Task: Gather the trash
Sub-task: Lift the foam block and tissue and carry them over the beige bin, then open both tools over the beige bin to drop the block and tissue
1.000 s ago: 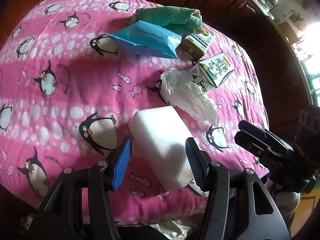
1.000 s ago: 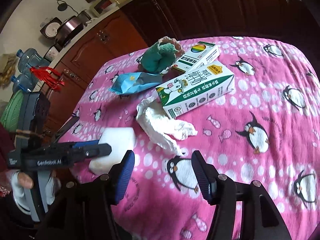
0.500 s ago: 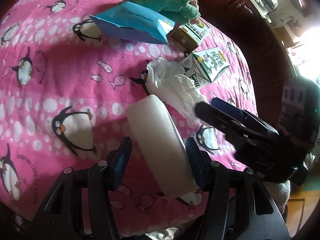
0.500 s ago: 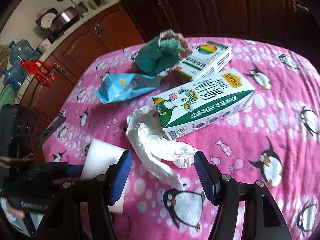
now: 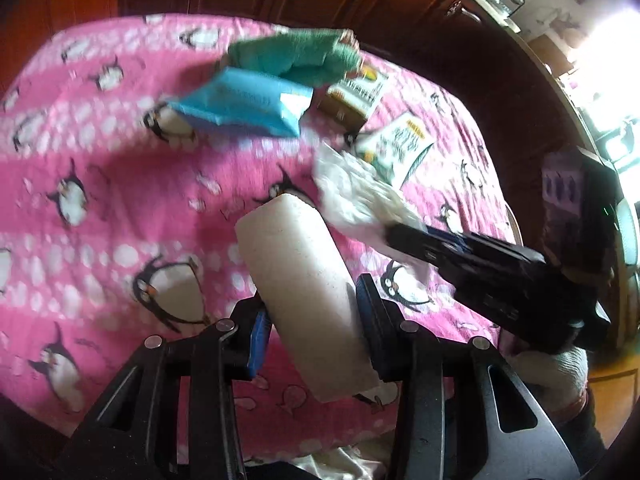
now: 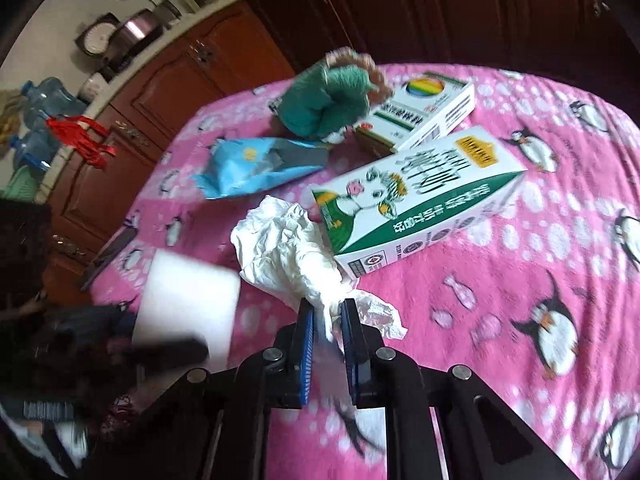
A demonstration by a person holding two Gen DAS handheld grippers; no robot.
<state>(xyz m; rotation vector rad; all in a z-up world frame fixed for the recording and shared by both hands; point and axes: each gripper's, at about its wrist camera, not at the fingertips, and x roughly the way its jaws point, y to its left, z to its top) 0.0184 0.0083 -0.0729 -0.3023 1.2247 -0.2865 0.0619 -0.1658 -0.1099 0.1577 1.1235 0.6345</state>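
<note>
Half a second ago the right gripper (image 6: pixel 327 320) stood wide apart over the tissue (image 6: pixel 288 256); now its blue pads have clenched on the tissue's near tail, which pokes up between them. The left gripper (image 5: pixel 310 328) was already around the foam block (image 5: pixel 300 292) and now grips it by its long sides, the block tilted with its far end toward 11 o'clock. It looks raised off the pink cloth (image 5: pixel 120 200), though blur makes that hard to confirm.

Only the left wrist view shows the right gripper's body, a black bar coming in from 3 o'clock with its tip at the tissue (image 5: pixel 356 200). Only the right wrist view shows the counter with a clock and water bottles at 10 o'clock, and the rainbow box (image 6: pixel 424 108) plainly. There the block (image 6: pixel 188 300) is a white slab at 9 o'clock, with the left gripper a dark blur under it.

The tissue is white, crumpled and elongated. It lies in mid-table, its far end touching the milk carton (image 6: pixel 416 196), which lies on its side at 1 o'clock. The blue bag (image 6: pixel 256 164) lies beyond it at 11 o'clock, apart from the tissue. The green cloth (image 6: pixel 328 100) is bunched at 12 o'clock against the rainbow box. The block is plain white, rectangular, with slightly rounded corners.
</note>
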